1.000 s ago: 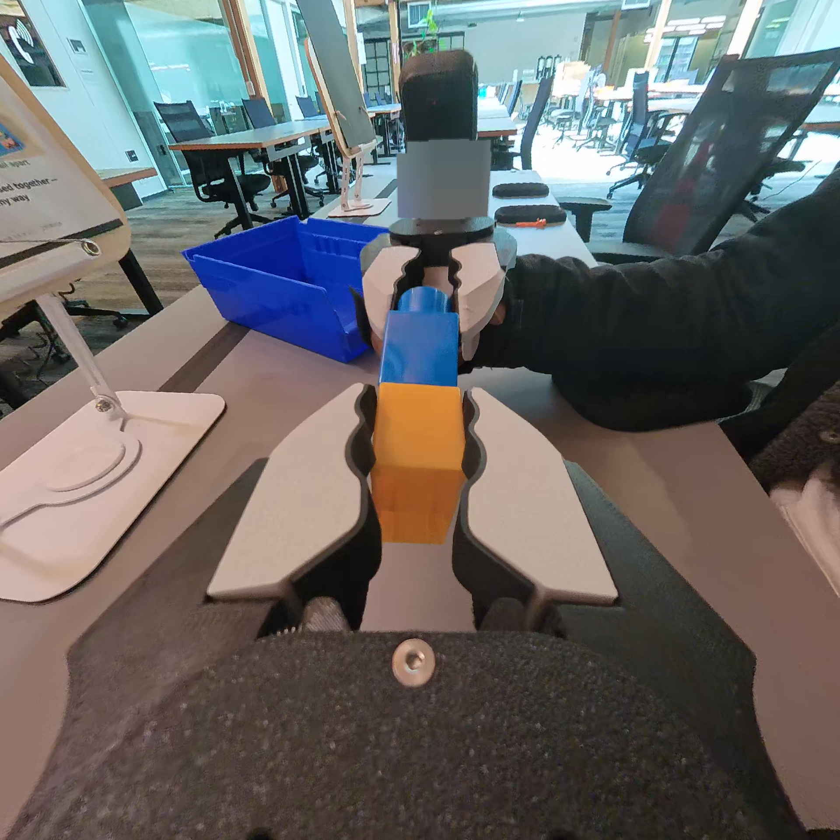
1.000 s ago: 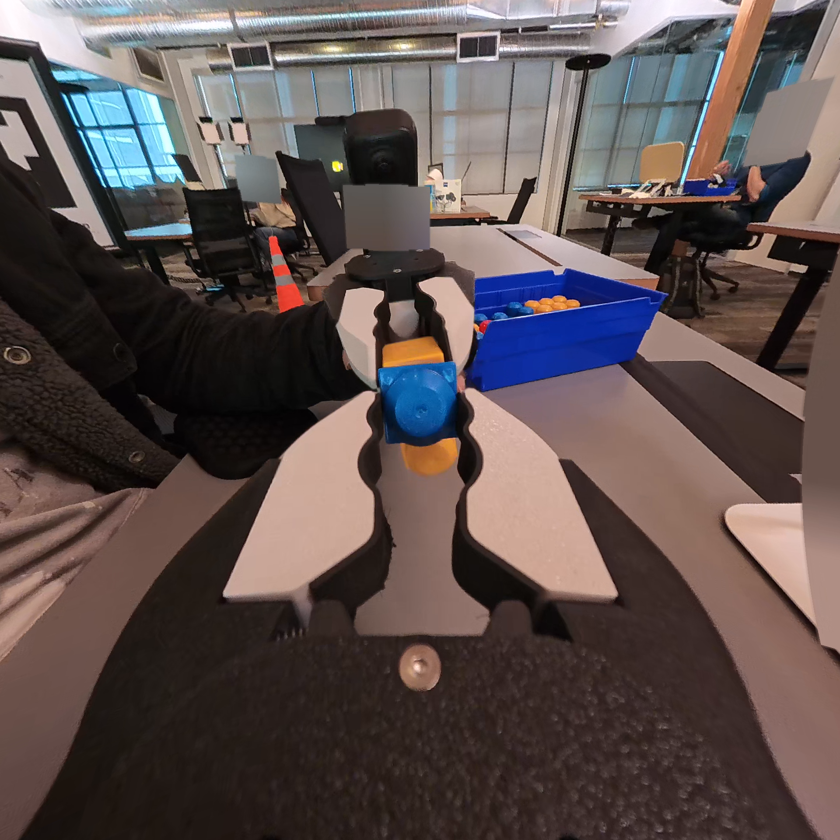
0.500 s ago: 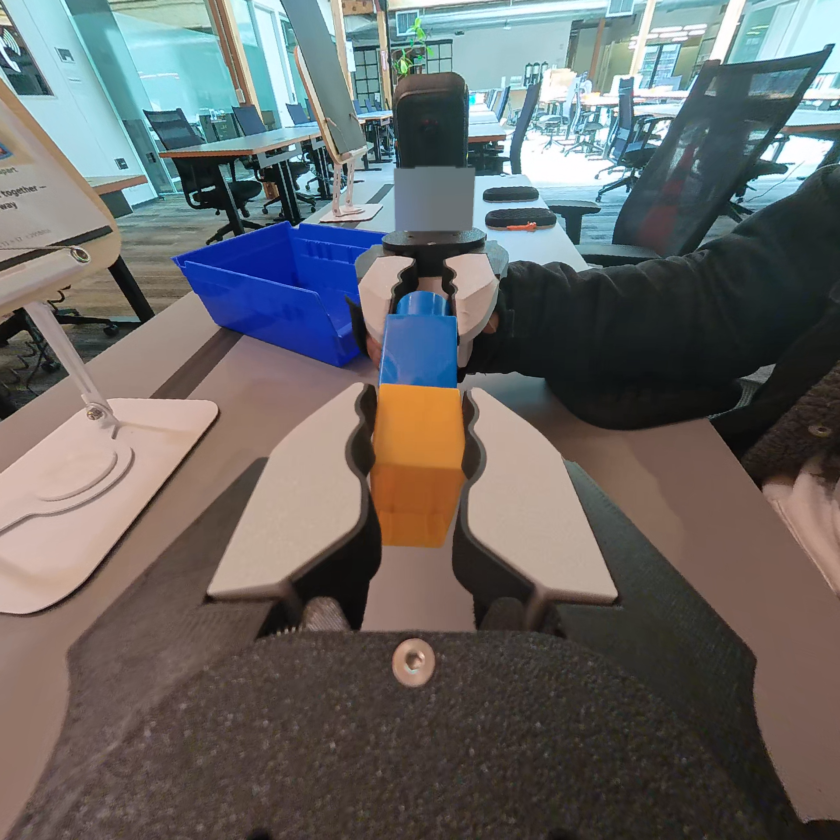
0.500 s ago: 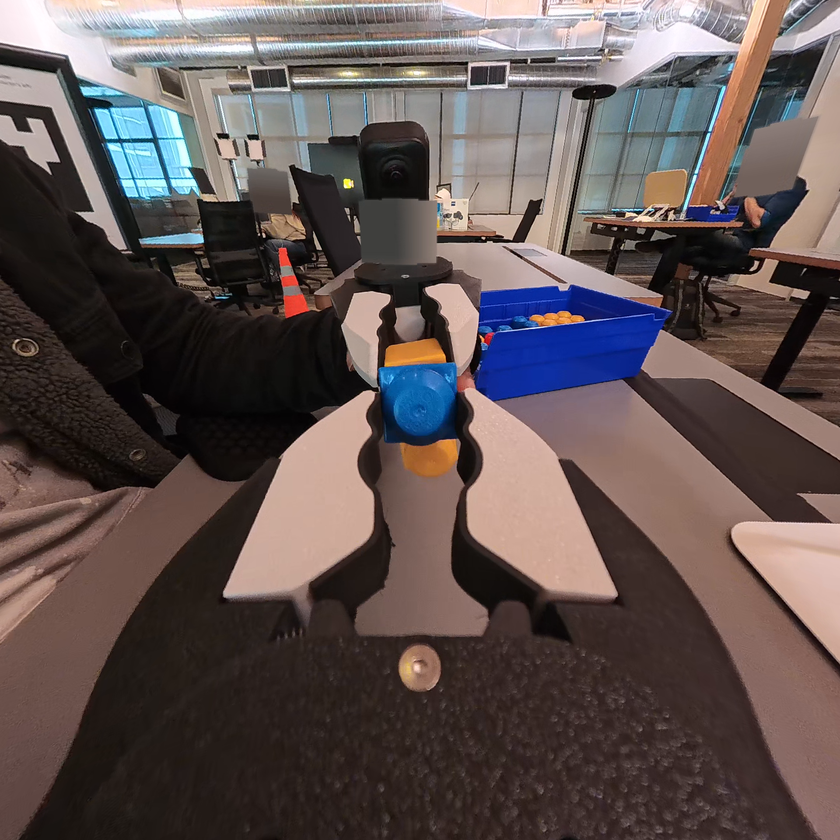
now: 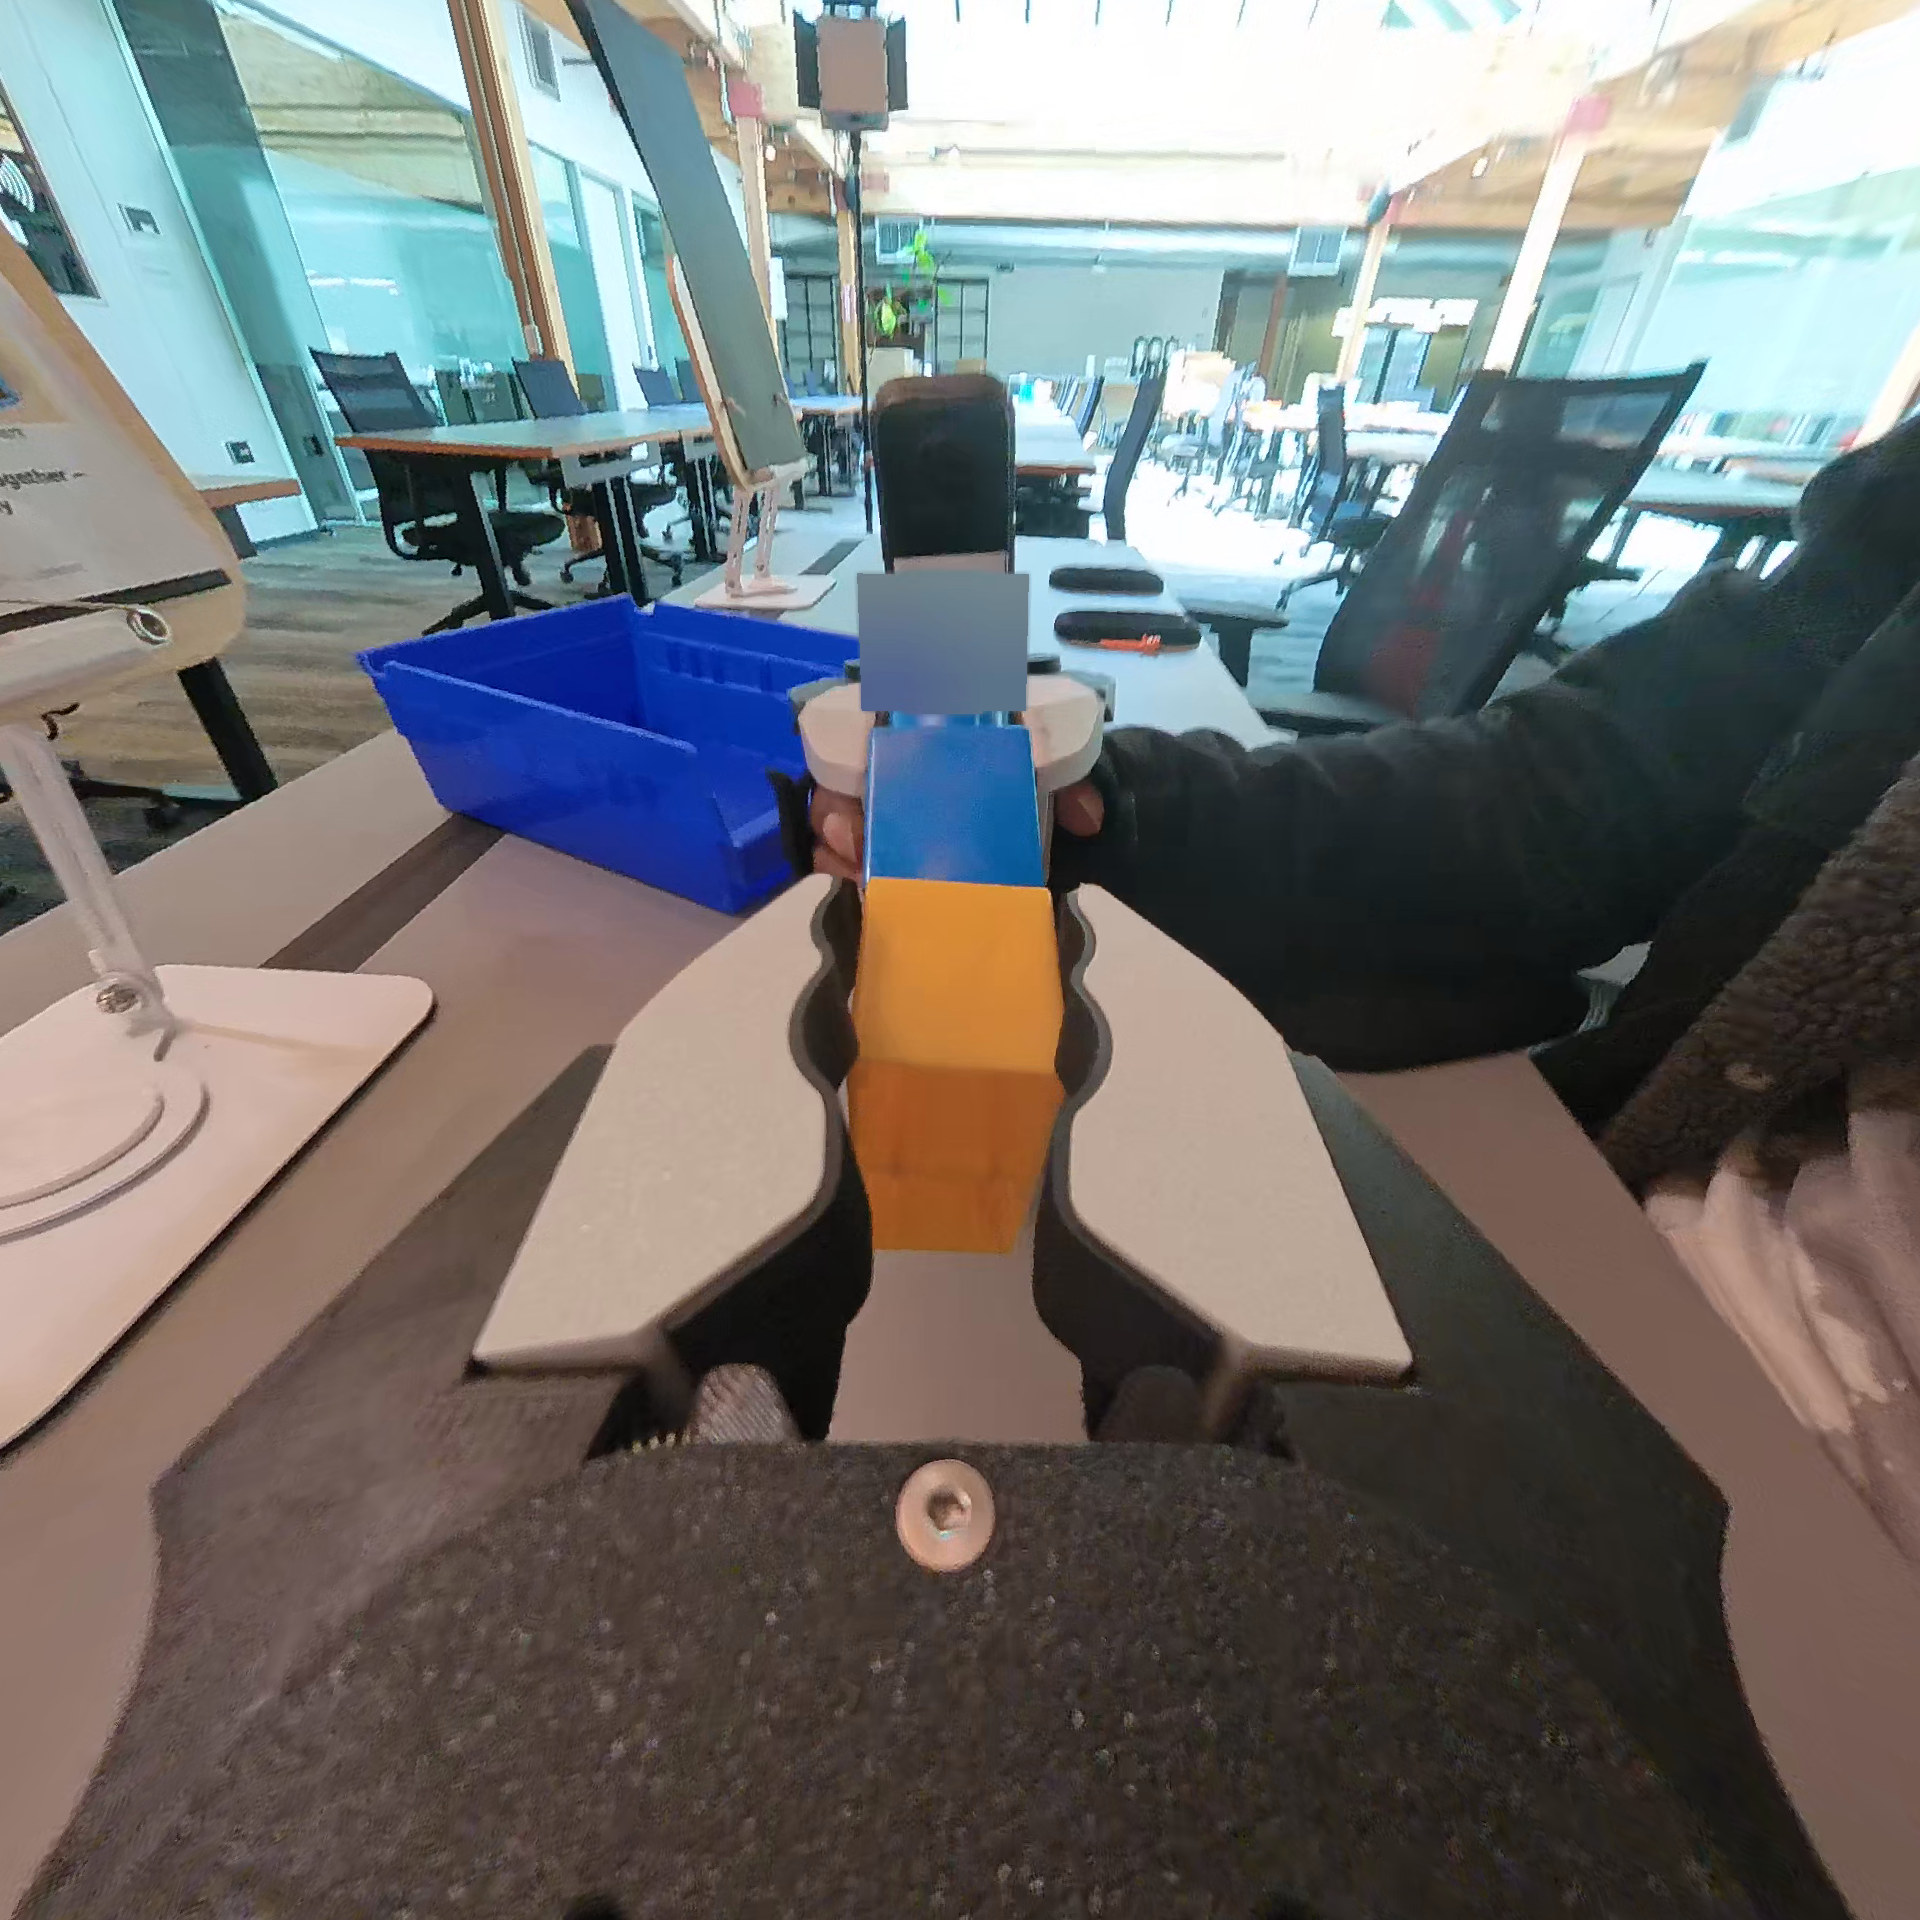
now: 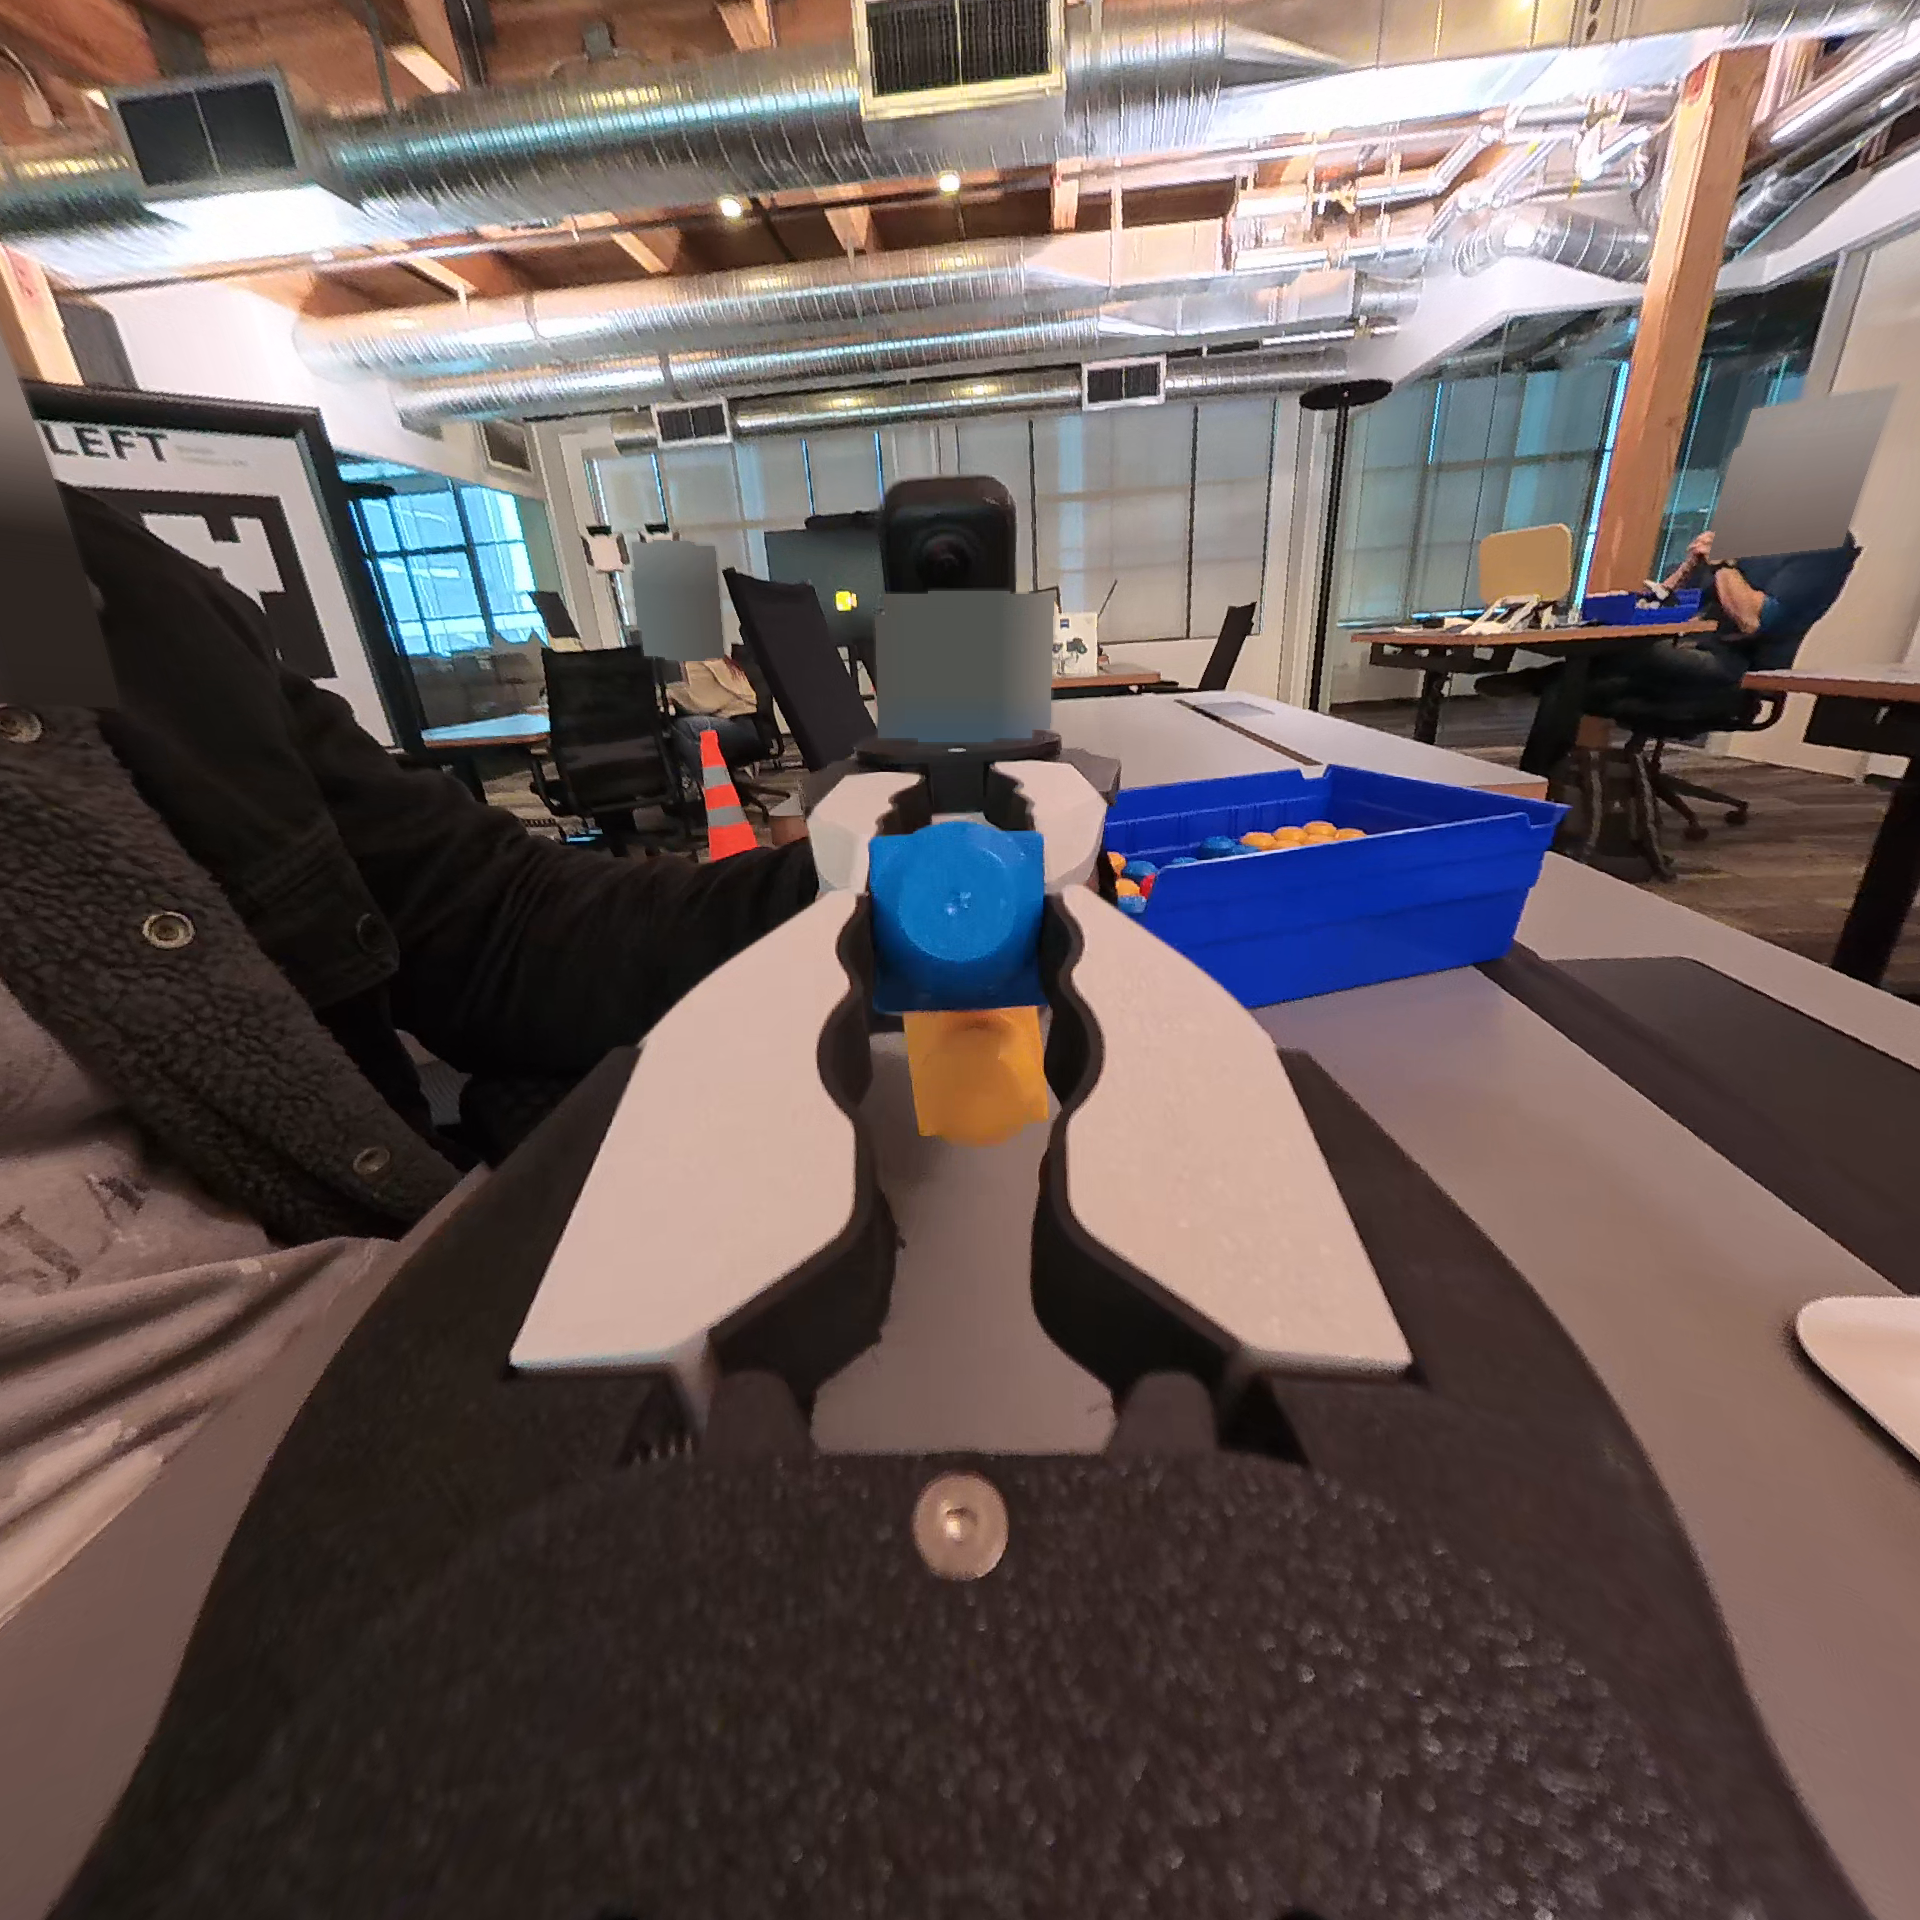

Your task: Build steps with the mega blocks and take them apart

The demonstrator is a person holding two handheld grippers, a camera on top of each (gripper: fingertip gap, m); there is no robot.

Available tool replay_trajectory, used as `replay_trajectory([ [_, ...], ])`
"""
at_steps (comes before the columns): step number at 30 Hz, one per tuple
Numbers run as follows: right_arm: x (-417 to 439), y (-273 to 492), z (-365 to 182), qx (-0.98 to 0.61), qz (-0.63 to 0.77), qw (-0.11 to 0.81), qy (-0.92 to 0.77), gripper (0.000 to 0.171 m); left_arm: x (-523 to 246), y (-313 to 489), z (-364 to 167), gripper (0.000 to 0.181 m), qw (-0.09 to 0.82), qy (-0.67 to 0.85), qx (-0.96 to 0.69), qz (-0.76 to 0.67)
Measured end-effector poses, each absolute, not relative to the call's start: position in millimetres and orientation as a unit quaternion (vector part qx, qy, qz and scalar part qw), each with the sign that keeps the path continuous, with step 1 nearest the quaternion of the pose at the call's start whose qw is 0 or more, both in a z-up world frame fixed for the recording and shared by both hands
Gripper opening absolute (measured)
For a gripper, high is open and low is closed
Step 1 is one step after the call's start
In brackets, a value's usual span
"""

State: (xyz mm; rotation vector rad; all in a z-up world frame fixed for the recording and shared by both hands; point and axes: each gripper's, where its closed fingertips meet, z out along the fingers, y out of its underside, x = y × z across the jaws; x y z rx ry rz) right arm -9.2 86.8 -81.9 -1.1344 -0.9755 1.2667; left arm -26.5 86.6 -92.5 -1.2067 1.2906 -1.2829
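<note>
Hold the orange block (image 5: pixel 951 1049) firm in the left gripper (image 5: pixel 951 997), jaws closed on its two flanks, and keep the blue block (image 5: pixel 951 810) pinched likewise in the right gripper (image 6: pixel 956 935). Judged as either pressing the pair together or pulling it apart; impossible to tell which from this moment alone. For either, keep the two tools on one straight line, nose to nose, so force runs along the stud axis. No twisting: a skewed pull would likely lever a block out of the contoured pads. Squeeze evenly, then push or draw slowly.

Both blocks held in the air above the grey table (image 5: pixel 582 966), butted end to end, blue at 12 o'clock of orange in the left wrist view. In the right wrist view, blue stud facing the camera, an orange stud (image 6: pixel 971 1081) showing just below it at 6 o'clock. Blue bin (image 6: pixel 1340 894) of spare blocks at 2 o'clock there, apart from the grippers; at 10 o'clock in the left view.

Pose: grippers level, pointing at each other, tips nearly meeting. Dark sleeve (image 5: pixel 1403 883) reaching in from 3 o'clock behind the right tool; white stand base (image 5: pixel 208 1091) resting at 9 o'clock.
</note>
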Motion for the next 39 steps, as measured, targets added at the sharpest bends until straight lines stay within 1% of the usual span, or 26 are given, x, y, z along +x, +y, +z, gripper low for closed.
replay_trajectory([
  [6, -12.7, 84.7, -71.6, -0.469, 0.533, 0.576, -0.406, 0.031, -29.9, 85.9, -77.8, 0.037, 0.473, 0.502, -0.473, -0.548],
  [21, -9.9, 83.0, -79.5, -0.502, 0.488, 0.559, -0.444, 0.031, -27.8, 87.4, -87.7, 0.037, 0.464, 0.513, -0.485, -0.534],
  [29, 9.0, 85.6, -78.8, -0.533, 0.457, 0.541, -0.463, 0.029, -30.0, 89.7, -89.1, 0.037, 0.470, 0.515, -0.486, -0.527],
  [30, 12.7, 85.3, -79.7, -0.538, 0.460, 0.534, -0.462, 0.030, -32.4, 92.8, -86.7, 0.037, 0.475, 0.506, -0.486, -0.532],
  [33, 14.0, 90.6, -90.4, -0.564, 0.450, 0.515, -0.462, 0.044, -37.1, 97.8, -79.4, 0.037, 0.480, 0.478, -0.480, -0.557],
  [35, 2.5, 89.5, -100.0, -0.573, 0.448, 0.498, -0.473, 0.049, -36.7, 97.5, -75.3, 0.037, 0.482, 0.461, -0.472, -0.577],
  [38, -20.8, 87.4, -114.6, -0.585, 0.442, 0.473, -0.488, 0.062, -33.6, 96.6, -73.9, 0.037, 0.478, 0.439, -0.465, -0.602],
  [39, -26.3, 87.9, -115.9, -0.586, 0.441, 0.474, -0.487, 0.063, -32.1, 95.2, -74.2, 0.037, 0.474, 0.436, -0.463, -0.610],
])
